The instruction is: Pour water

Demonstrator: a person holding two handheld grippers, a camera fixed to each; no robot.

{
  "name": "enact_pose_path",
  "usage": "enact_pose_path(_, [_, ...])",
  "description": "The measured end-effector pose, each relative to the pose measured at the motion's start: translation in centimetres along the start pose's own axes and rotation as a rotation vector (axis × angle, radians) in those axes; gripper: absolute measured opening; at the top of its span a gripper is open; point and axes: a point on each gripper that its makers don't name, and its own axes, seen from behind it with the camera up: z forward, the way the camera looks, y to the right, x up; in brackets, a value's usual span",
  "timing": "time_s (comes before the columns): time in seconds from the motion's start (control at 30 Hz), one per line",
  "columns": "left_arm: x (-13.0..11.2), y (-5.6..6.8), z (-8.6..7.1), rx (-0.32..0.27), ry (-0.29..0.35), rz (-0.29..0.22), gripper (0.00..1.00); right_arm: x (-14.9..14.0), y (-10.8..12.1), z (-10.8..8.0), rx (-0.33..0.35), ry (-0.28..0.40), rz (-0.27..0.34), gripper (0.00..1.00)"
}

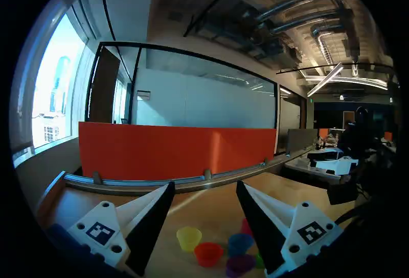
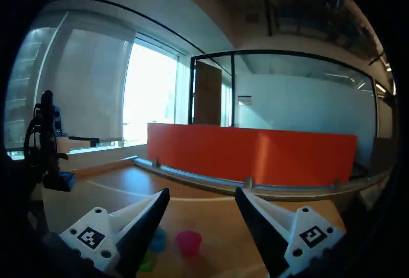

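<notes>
In the left gripper view my left gripper (image 1: 204,188) stands open above the wooden table (image 1: 209,211), nothing between its fingers. Below it sit small plastic cups: a yellow cup (image 1: 188,238), a red cup (image 1: 208,254), a blue cup (image 1: 239,242), a purple cup (image 1: 240,264). A pink cup (image 1: 246,226) is partly hidden by the right finger. In the right gripper view my right gripper (image 2: 202,193) is open and empty, held above the table. A pink cup (image 2: 188,241) lies below it, with a blue cup (image 2: 158,239) and a green cup (image 2: 148,260) partly behind its left finger.
An orange divider panel (image 1: 174,150) runs along the table's far edge, with a metal rail (image 1: 168,180) in front. A camera on a black stand (image 2: 47,145) stands at the left in the right gripper view. Desks with equipment (image 1: 332,163) lie to the right.
</notes>
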Motion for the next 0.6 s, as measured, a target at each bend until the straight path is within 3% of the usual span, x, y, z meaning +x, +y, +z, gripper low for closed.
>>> enact_pose_path(0.3, [-1.1,0.4,0.5,-0.037,-0.046,0.041,0.88,-1.2,-1.4,0.1,0.066,-0.051,-0.019,0.99])
enact_pose_path(0.6, [-1.8,0.9,1.1,-0.11,-0.085,0.035,0.88,-2.6,-2.7,0.1,0.137,-0.113,-0.062,0.99])
